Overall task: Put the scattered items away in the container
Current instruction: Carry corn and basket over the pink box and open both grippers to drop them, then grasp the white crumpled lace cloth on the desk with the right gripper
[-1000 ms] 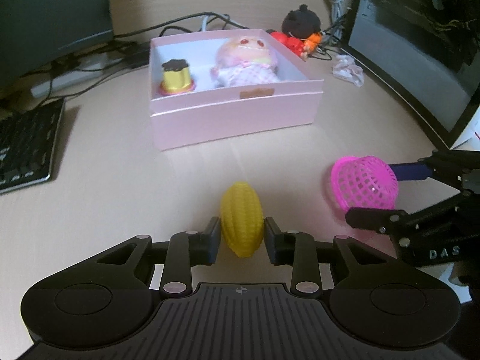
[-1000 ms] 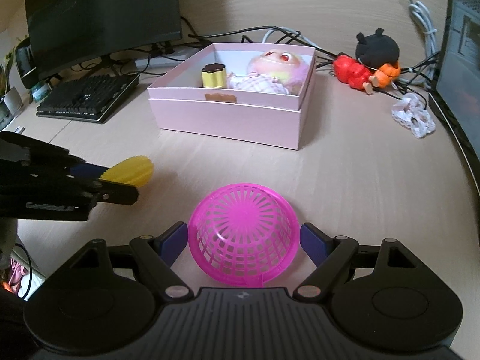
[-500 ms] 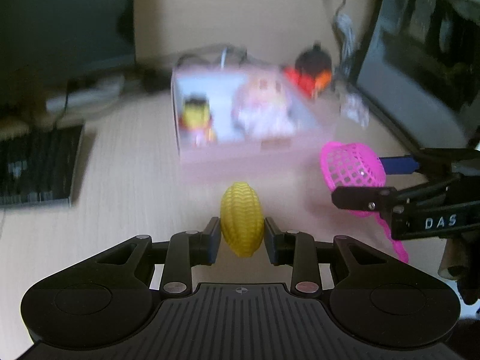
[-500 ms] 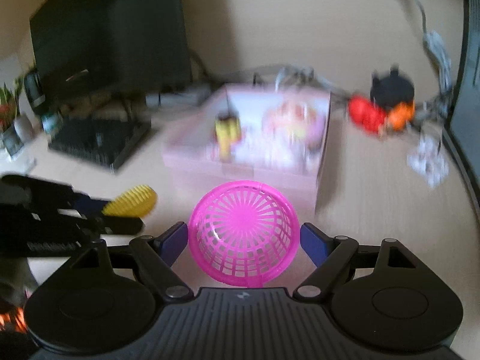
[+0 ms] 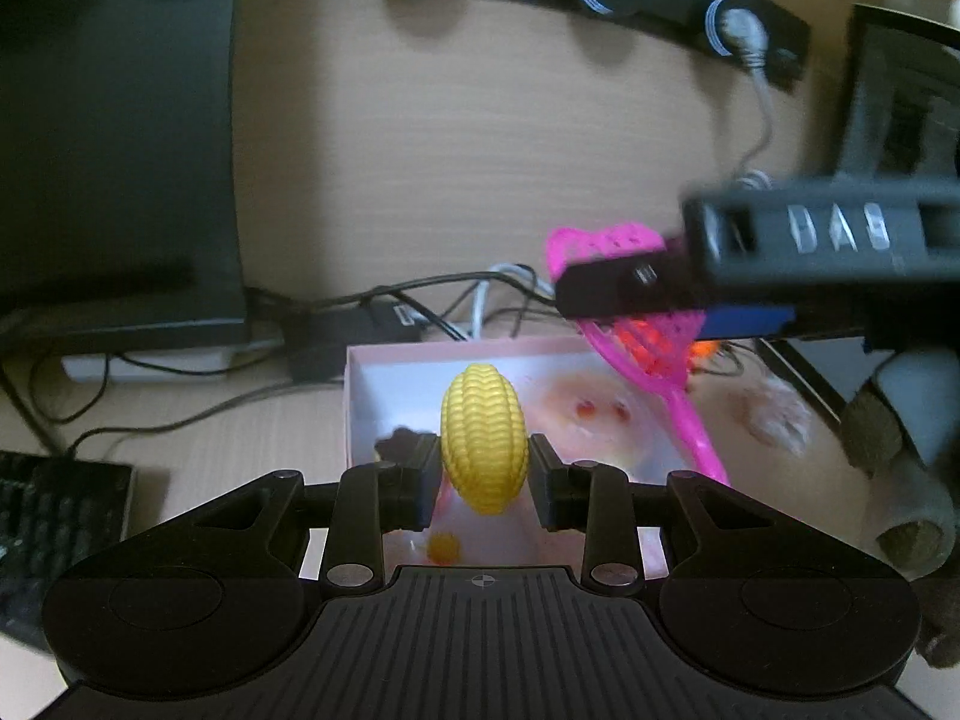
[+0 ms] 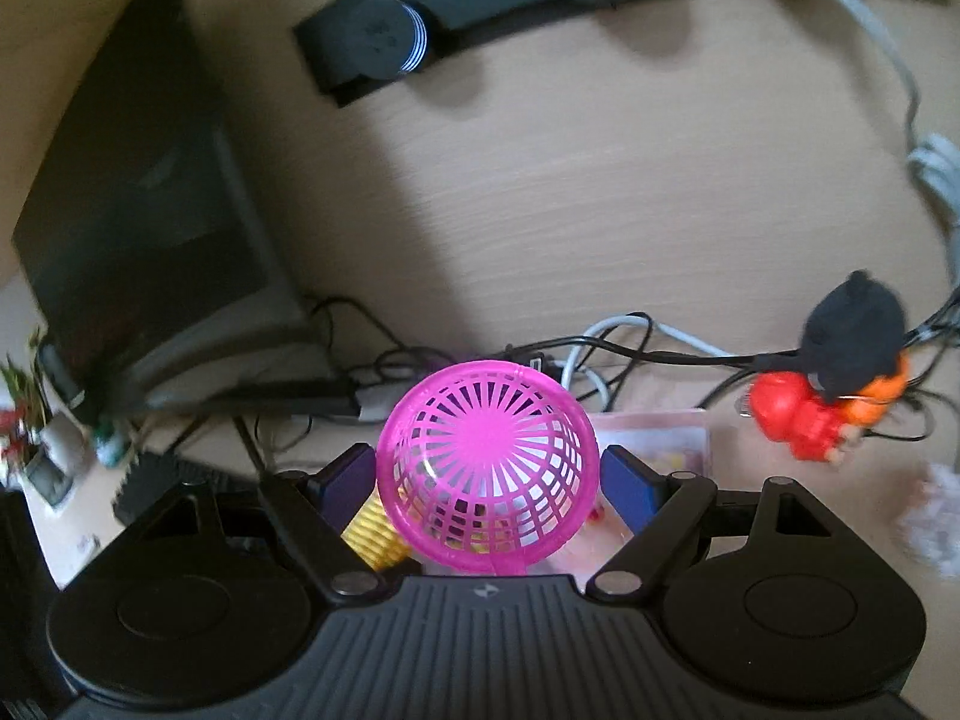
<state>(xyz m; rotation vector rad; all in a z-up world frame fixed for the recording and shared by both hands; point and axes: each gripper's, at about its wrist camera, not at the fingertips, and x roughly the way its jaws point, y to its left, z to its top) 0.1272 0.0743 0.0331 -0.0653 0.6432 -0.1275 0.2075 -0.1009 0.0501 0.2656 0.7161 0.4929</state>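
Cables point(image 5: 420, 294) behind pink box point(image 5: 384, 384); fingers clamp corn point(image 5: 485, 437), other pair strainer point(image 6: 489, 468).

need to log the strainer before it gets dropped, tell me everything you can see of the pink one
The pink strainer is a round bowl of glossy plastic mesh, ribs radiating from a solid centre disc, with a flat handle hanging down. It is held off the desk in the right gripper, whose blue fingers clamp the rim on both sides, the domed bottom facing the camera. It hangs over the far right part of the pink box, beside the yellow corn.
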